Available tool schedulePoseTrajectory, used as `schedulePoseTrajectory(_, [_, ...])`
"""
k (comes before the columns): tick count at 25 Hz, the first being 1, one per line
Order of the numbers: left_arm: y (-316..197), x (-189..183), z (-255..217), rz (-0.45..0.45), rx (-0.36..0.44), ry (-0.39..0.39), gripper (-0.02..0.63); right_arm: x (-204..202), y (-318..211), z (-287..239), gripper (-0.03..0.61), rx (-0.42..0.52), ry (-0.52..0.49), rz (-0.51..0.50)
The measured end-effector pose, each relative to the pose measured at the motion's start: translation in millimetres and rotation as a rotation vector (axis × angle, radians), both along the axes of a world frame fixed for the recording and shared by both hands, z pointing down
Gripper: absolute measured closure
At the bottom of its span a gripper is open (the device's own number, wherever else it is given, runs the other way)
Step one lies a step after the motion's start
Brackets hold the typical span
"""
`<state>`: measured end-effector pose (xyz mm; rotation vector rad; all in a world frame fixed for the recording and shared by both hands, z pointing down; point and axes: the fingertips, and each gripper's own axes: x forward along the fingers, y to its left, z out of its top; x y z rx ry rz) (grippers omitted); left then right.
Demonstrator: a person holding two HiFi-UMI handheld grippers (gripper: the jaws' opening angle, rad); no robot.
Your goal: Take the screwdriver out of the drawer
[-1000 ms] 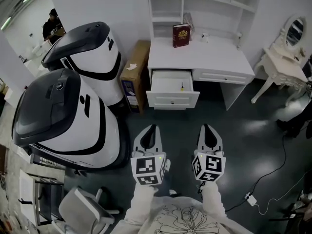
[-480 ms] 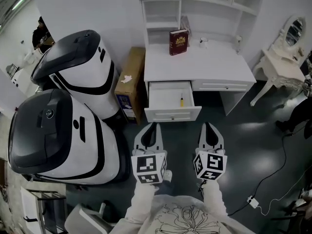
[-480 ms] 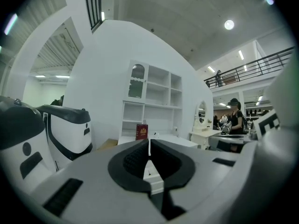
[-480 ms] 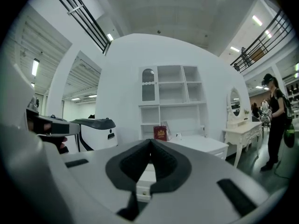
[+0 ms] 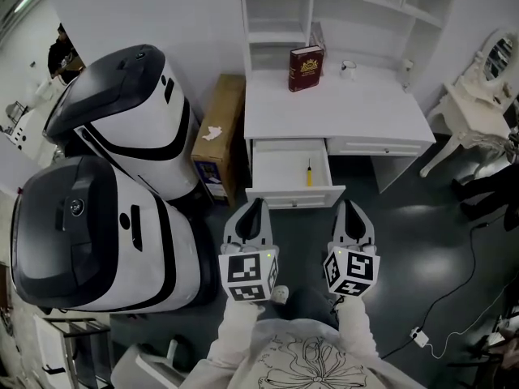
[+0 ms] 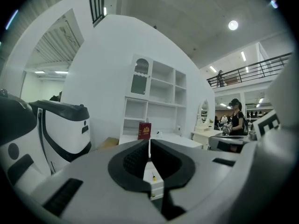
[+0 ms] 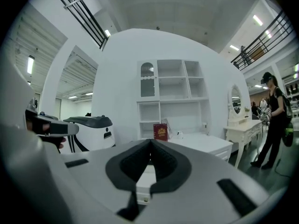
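Note:
A small yellow-handled screwdriver (image 5: 308, 173) lies in the open drawer (image 5: 280, 168) of the white desk (image 5: 340, 112). The left gripper view shows the same screwdriver (image 6: 153, 176) low between the jaws. Both grippers hover over the dark floor just short of the drawer front. My left gripper (image 5: 257, 204) is shut with nothing in it, pointing at the drawer's left part. My right gripper (image 5: 349, 206) is shut and empty too, to the right of the drawer, and the drawer (image 7: 145, 180) shows below its jaws in the right gripper view.
Two large white-and-black machines (image 5: 122, 112) (image 5: 89, 233) stand left of the desk, with a cardboard box (image 5: 217, 136) between them and it. A red book (image 5: 305, 68) stands on the desktop. A white dressing table (image 5: 478, 96) is at right. A cable and power strip (image 5: 418, 333) lie on the floor.
Both grippers have moved forward together toward the desk, so the open drawer now lies just ahead of their tips. Their jaws stay shut.

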<state>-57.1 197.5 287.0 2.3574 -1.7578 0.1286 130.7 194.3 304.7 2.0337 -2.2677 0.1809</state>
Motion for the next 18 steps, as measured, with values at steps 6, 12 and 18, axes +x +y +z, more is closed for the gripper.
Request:
schedulePoseTrajectory(6, [-19, -5, 14, -0.009, -0.034, -0.001, 0.600, -4, -18, 12, 0.575, -0.033, 0.003, -0.008])
schedulePoseTrajectory(12, [-46, -4, 25, -0.019, -0.057, 0.003, 0.600, -2, -49, 22, 0.575, -0.053, -0.002, -0.014])
schedulePoseTrajectory(18, [-85, -7, 35, -0.043, -0.080, -0.003, 0.600, 0, -95, 27, 0.575, -0.065, -0.009, -0.030])
